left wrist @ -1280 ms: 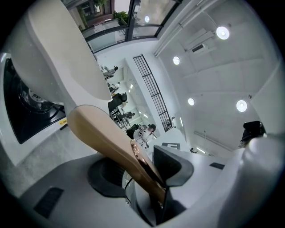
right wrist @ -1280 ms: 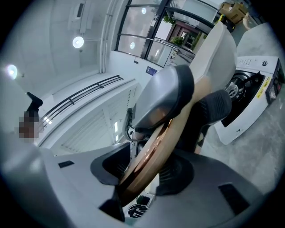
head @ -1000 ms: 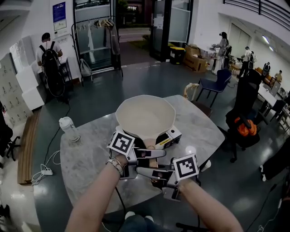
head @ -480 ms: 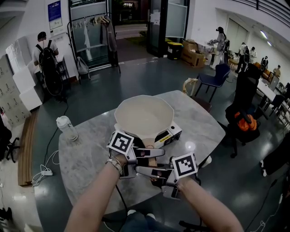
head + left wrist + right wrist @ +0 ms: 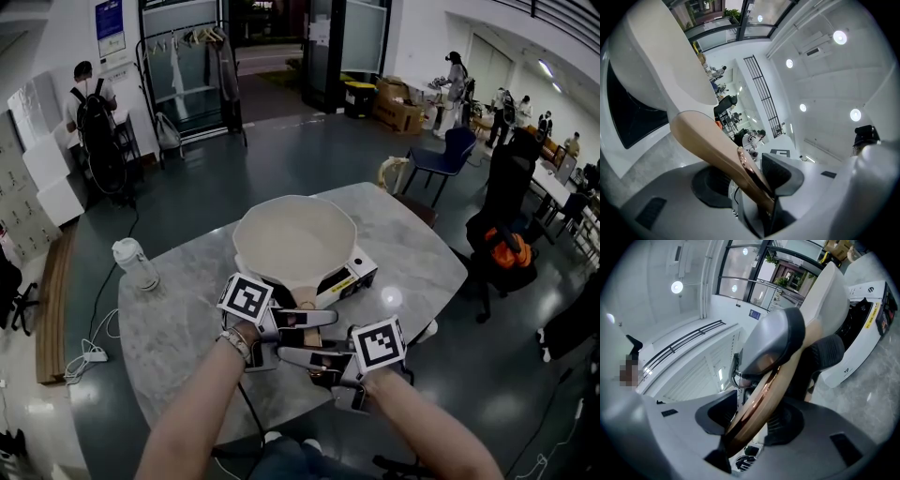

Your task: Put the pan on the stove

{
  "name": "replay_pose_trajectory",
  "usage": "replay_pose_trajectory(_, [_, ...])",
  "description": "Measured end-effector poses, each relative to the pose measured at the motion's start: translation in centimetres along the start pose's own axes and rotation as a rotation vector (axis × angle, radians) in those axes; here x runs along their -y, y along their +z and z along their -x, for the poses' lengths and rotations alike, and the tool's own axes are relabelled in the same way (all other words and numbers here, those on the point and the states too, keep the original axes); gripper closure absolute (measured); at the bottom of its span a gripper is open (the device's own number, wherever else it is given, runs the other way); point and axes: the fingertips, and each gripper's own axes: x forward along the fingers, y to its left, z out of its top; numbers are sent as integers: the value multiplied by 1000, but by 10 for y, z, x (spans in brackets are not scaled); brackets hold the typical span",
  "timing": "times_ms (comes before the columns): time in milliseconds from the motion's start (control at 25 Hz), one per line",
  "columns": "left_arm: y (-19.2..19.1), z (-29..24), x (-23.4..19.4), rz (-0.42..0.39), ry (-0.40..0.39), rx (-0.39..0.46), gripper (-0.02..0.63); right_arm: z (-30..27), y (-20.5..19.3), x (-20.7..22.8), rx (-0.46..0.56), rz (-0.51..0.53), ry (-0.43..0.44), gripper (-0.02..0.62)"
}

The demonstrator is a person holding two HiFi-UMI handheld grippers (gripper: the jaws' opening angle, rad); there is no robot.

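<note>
My left gripper (image 5: 317, 319) and right gripper (image 5: 292, 355) both clamp the wooden handle (image 5: 306, 302) of the cream pan (image 5: 295, 236), coming at it from opposite sides, with the jaws part-way closed and pressing on the wood. My grip is the same as a second ago. The pan has come down a little and now hangs low over the white stove (image 5: 352, 275) on the marble table (image 5: 178, 328). I cannot tell whether its base touches the stove. The bottle (image 5: 134, 264) stands apart at the left.
</note>
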Motion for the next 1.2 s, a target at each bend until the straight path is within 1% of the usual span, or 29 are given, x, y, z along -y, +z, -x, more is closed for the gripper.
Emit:
replay_pose_trajectory(120, [-4,-3,0,3,-4,-5,411,2,-4,1,5,-10,4,414])
replay_pose_trajectory(280, [-7,2,-9,-32,55,-23,411,2,-7,2,13,-20,7,419])
replay_pose_trajectory(520, [-12,-2,-13,-32,52,-13,411,5,-13,8,25,-24,3,422])
replay_pose_trajectory(720, [-16,-4,-22,-47,89,-5,411,9,-19,15,27,-23,-10,437])
replay_pose_trajectory(1080, [-19,-5,-23,-44,60,18,411,11,-24,18,37,-10,-1,436])
replay_pose_trajectory(1160, [-18,-8,-17,-33,31,27,401,12,-24,20,40,0,-19,430])
replay_pose_trajectory(1200, [-18,-9,-16,-36,35,27,389,13,-24,22,37,12,-42,414])
